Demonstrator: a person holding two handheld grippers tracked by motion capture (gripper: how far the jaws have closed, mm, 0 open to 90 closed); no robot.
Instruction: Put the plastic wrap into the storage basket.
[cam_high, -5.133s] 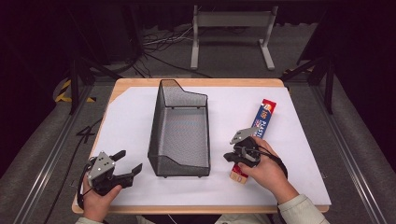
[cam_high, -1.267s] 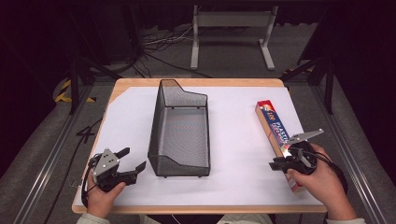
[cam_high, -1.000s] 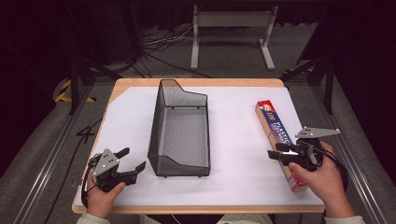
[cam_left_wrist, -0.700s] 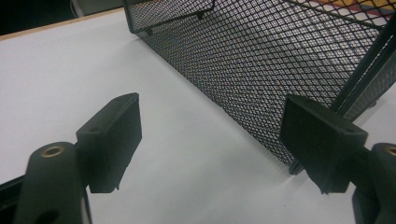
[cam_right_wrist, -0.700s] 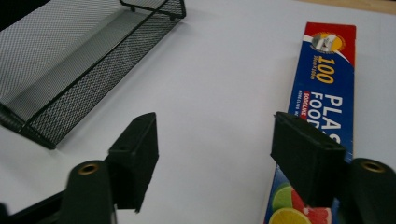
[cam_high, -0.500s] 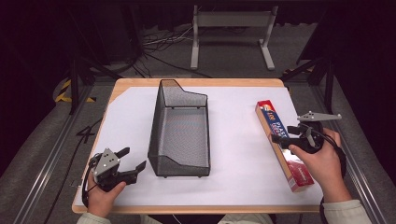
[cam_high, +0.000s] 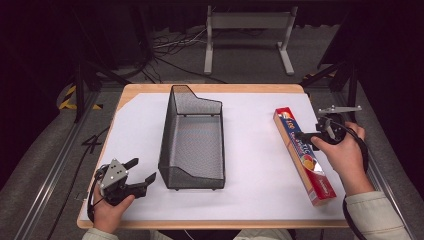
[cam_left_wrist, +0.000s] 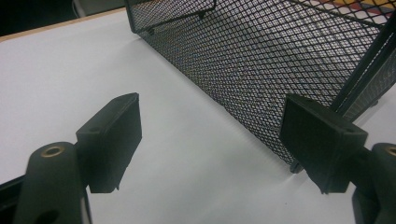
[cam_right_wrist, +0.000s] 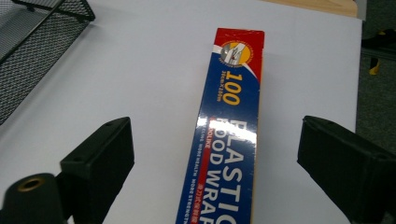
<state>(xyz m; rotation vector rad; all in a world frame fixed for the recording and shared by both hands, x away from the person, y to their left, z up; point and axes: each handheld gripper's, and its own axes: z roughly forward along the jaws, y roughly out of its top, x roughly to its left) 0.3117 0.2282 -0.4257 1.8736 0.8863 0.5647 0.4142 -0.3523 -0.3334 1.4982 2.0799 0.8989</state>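
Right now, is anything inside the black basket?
Empty. The high view looks down into the black mesh basket and shows bare mesh at the bottom; the plastic food wrap box lies outside it.

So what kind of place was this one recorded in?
Probably a lab or studio recording bench, not a home: a wooden table under a white sheet, dark drapes around, loose floor cables, a metal stand behind. Props are a mesh basket and plastic food wrap box.

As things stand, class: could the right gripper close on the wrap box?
Probably yes. The right gripper is open with its jaws either side of the wrap box, which lies flat on the table with nothing between them.
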